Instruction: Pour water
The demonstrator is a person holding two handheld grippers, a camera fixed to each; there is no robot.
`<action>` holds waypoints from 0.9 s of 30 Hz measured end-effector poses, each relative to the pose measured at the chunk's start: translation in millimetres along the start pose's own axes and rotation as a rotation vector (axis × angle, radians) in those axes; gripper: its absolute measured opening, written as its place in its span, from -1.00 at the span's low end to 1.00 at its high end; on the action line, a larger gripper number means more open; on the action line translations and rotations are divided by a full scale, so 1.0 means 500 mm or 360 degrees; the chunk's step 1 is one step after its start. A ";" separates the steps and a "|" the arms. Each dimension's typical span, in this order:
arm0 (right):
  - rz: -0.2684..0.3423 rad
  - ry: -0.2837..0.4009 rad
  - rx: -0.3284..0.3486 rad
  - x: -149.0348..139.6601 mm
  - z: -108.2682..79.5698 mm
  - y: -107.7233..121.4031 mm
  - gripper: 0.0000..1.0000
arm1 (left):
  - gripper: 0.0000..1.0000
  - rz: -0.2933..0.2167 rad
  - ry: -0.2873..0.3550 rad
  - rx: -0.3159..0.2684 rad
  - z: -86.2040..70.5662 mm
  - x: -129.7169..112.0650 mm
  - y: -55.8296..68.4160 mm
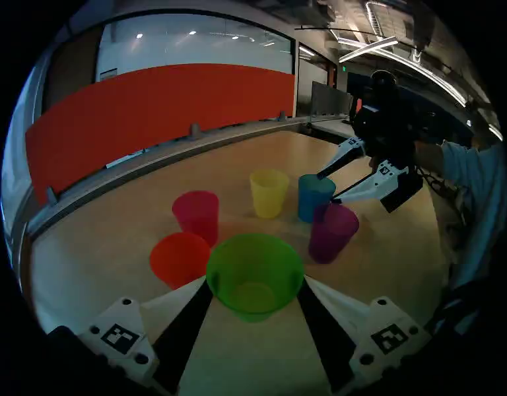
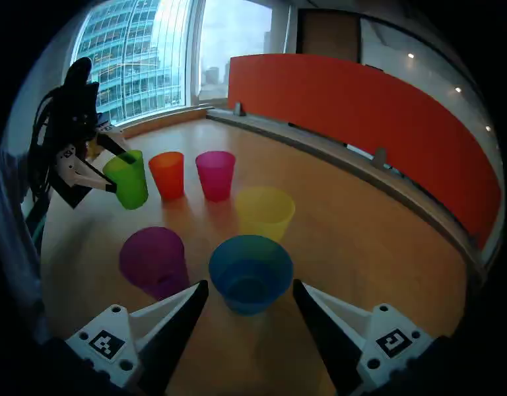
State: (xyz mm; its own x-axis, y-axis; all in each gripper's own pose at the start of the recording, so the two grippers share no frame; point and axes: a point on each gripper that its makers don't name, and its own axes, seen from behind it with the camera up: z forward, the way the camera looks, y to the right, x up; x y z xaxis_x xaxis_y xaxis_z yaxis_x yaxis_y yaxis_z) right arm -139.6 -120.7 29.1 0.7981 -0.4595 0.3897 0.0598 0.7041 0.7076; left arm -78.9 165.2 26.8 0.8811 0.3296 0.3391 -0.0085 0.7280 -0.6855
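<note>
My left gripper [image 1: 253, 284] clamps a translucent green plastic cup [image 1: 255, 267], tilted. My right gripper [image 2: 249, 286] straddles a blue plastic cup [image 2: 251, 264] on the wooden table [image 2: 359, 251], just right of a purple plastic cup [image 2: 154, 261]; I cannot tell whether its fingers press.

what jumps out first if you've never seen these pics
Six bright plastic cups cluster on the wooden table: the green cup sits between the left hand-held gripper's fingers, the blue cup between the right hand-held gripper's. Behind them runs a long orange-red wall panel.
</note>
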 end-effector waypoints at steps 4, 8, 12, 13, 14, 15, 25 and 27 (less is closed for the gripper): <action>0.0004 -0.0013 0.0005 -0.004 0.018 -0.001 0.99 | 0.71 -0.0012 0.0017 0.0004 -0.006 0.006 -0.001; 0.0012 -0.0019 0.0007 -0.005 0.033 0.000 0.99 | 0.72 -0.0013 0.0024 0.0019 -0.013 0.007 -0.005; 0.0021 -0.0023 0.0005 -0.004 0.045 0.000 0.99 | 0.71 -0.0020 0.0027 0.0027 -0.019 0.006 -0.008; 0.0023 -0.0023 0.0003 -0.004 0.048 0.000 0.99 | 0.71 -0.0023 0.0027 0.0026 -0.020 0.006 -0.008; 0.0024 -0.0023 0.0001 -0.003 0.050 0.000 0.99 | 0.71 -0.0027 0.0028 0.0026 -0.021 0.006 -0.009; 0.0026 -0.0021 -0.0001 -0.003 0.052 0.001 0.99 | 0.72 -0.0029 0.0029 0.0025 -0.022 0.005 -0.009; 0.0051 -0.0011 0.0011 -0.001 0.063 -0.006 0.83 | 0.71 -0.0035 0.0036 0.0028 -0.027 0.005 -0.009; 0.0067 -0.0004 0.0018 0.001 0.064 -0.008 0.81 | 0.72 -0.0035 0.0038 0.0029 -0.028 0.005 -0.008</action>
State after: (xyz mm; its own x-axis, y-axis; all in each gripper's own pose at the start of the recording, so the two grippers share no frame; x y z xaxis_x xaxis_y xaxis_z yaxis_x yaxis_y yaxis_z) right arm -158.6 -140.7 45.3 0.7983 -0.4310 0.4207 0.0193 0.7165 0.6973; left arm -69.8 154.7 21.4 0.8923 0.2990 0.3382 0.0027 0.7457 -0.6663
